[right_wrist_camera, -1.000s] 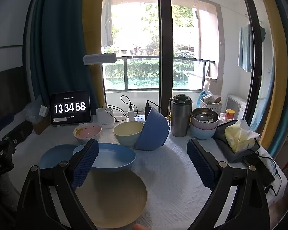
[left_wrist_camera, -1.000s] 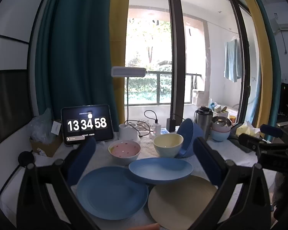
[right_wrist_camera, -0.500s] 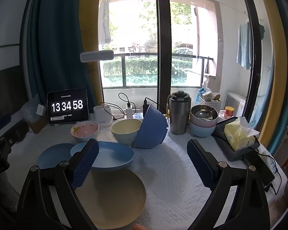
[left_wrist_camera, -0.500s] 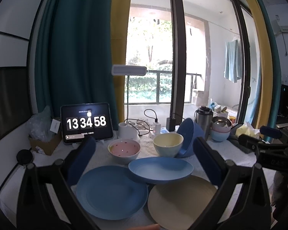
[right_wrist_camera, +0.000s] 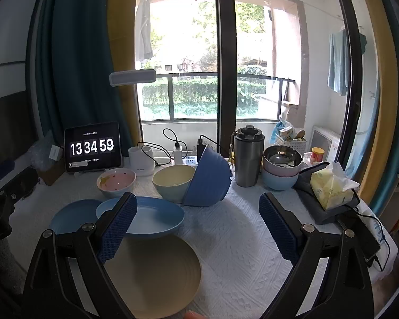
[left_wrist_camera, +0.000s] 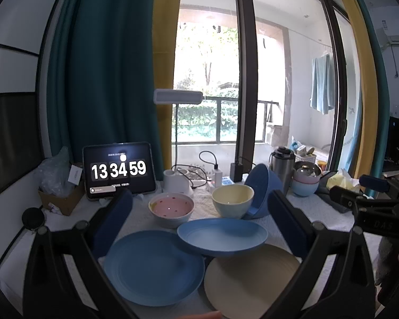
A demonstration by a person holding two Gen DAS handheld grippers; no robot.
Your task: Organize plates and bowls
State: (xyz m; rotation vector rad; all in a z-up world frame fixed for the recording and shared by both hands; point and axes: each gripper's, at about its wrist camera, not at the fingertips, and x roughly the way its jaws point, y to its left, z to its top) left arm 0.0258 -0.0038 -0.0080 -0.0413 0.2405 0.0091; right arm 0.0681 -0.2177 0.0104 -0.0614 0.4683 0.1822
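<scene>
On the white cloth lie a flat blue plate [left_wrist_camera: 153, 267], a deeper blue oval plate [left_wrist_camera: 222, 235] overlapping it, and a beige plate [left_wrist_camera: 251, 279]. Behind them stand a pink dotted bowl [left_wrist_camera: 171, 208], a cream bowl [left_wrist_camera: 232, 199] and a blue bowl [left_wrist_camera: 263, 188] tipped on its side against it. My left gripper [left_wrist_camera: 199, 218] hovers open above the plates, holding nothing. In the right wrist view the same beige plate [right_wrist_camera: 157, 276], oval plate [right_wrist_camera: 151, 220] and tipped blue bowl [right_wrist_camera: 208, 179] show, with my right gripper [right_wrist_camera: 196, 228] open and empty over the cloth.
A tablet clock [left_wrist_camera: 118, 171], a white lamp base [left_wrist_camera: 177, 182], chargers and cables line the back. A steel flask [right_wrist_camera: 247, 156], stacked bowls [right_wrist_camera: 280, 171] and a tissue box [right_wrist_camera: 331, 187] stand at the right. Bare cloth [right_wrist_camera: 239, 239] lies right of the plates.
Both grippers drifted only slightly; the dishes have not moved. The clock changed from 13:34:58 to 13:34:59.
</scene>
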